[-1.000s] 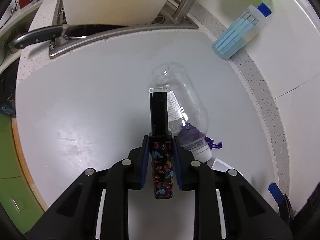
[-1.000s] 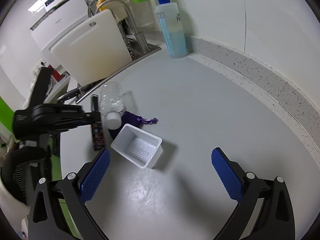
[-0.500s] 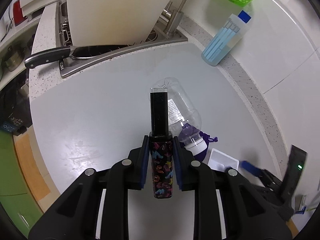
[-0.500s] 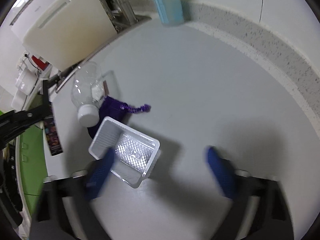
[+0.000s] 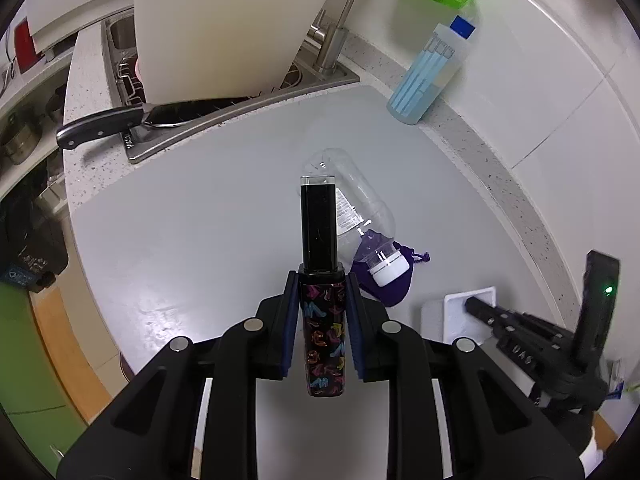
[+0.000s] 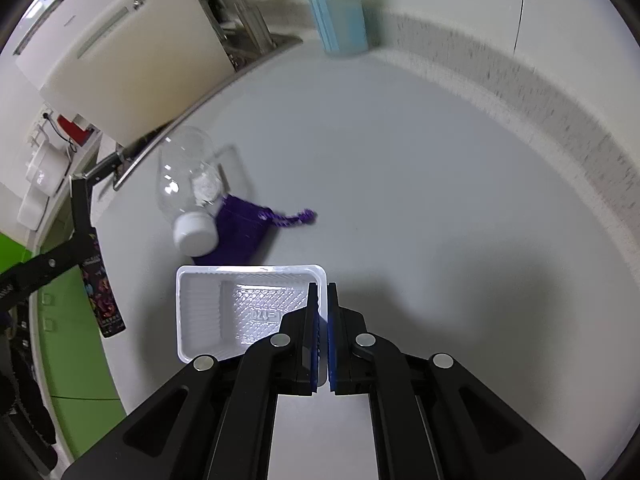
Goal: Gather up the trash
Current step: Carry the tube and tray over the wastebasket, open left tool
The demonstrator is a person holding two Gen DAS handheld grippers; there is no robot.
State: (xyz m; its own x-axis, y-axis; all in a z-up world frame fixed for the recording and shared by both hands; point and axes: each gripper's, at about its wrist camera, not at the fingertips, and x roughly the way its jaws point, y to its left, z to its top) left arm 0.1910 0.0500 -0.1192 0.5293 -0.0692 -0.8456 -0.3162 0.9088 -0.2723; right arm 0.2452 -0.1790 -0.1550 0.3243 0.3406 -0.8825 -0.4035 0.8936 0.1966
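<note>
Between the blue pads of the left claw (image 5: 322, 312) sits a slim black box with coloured shapes (image 5: 323, 332), clamped at its lower half, and its plain black upper part stands out forward beyond the fingertips. Just past that box, a little to the right, a clear plastic bottle (image 5: 356, 204) lies on its side on the grey worktop (image 5: 200, 220), its white cap (image 5: 388, 270) turned toward the claw and resting over a purple drawstring pouch (image 5: 390, 290). Further away, behind the bottle, a knife (image 5: 100, 126) lies on the rim of a steel sink (image 5: 240, 108), and a pale cutting board (image 5: 224, 20) leans there.

At the right claw (image 6: 323, 292) the jaws have just been closing, and they are now pressed together on the right wall of a white plastic tray (image 6: 208, 312) (one pad inside the tray, one outside). The tray stands on the worktop directly in front of this claw and to its left. Beyond the tray, up and left, are the pouch and the bottle, touching each other. Far ahead, near the wall, stands a bottle with blue liquid (image 6: 340, 8), blurred.
</note>
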